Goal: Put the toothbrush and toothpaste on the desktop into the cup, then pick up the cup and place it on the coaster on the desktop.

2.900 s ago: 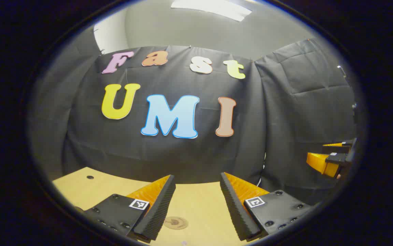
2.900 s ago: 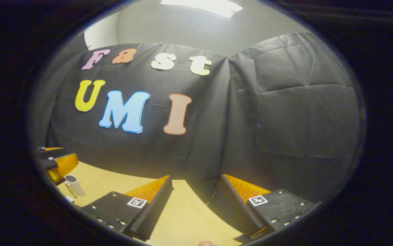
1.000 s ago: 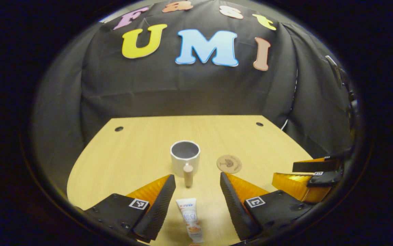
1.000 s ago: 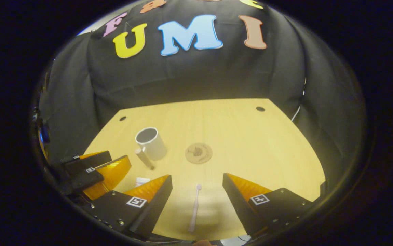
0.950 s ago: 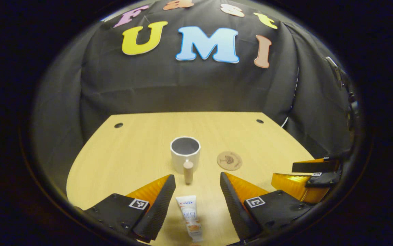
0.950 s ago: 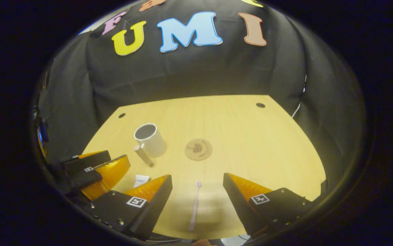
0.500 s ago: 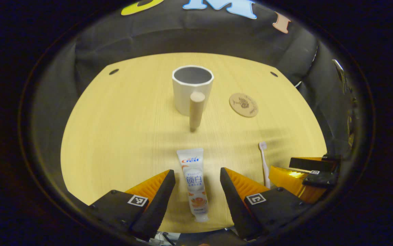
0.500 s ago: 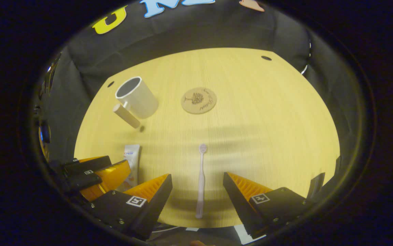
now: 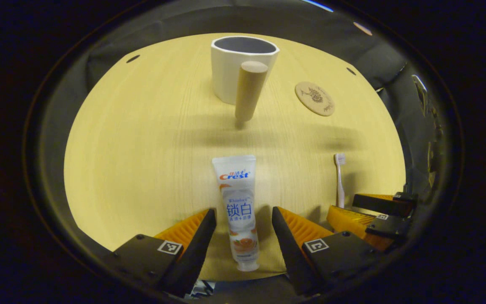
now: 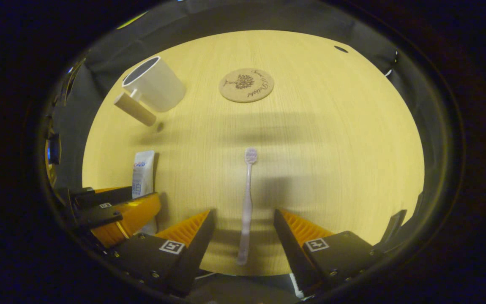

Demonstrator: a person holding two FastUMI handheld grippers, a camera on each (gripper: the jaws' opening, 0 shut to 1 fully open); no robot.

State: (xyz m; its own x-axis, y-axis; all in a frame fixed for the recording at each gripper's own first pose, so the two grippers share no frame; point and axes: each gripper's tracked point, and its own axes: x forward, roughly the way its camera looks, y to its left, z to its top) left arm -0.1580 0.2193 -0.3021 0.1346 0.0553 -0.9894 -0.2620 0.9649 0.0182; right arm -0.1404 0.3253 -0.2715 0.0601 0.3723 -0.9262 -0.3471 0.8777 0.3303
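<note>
left gripper view: looks down past my fingers (image 9: 200, 236), close above the desk (image 9: 133, 139), facing 12 o'clock.
right gripper view: same, beside it.
shared: the whole desk.

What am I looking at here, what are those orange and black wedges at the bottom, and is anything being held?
There is no robot: a person holds a two-finger grasping tool in each hand, and a wide-angle camera rides on each tool, looking forward along its fingers. The wedges are those fingers.

In the left gripper view, the left tool hangs open with a toothpaste tube lying flat on the table between its fingers, not yet pinched. In the right gripper view, the right tool is open the same way around a toothbrush.

Farther back on the wooden desktop stand a white cup with a wooden handle and a round coaster, apart from each other. The cup looks empty. Nothing is held yet; each tool seems lined up to grab its item.
</note>
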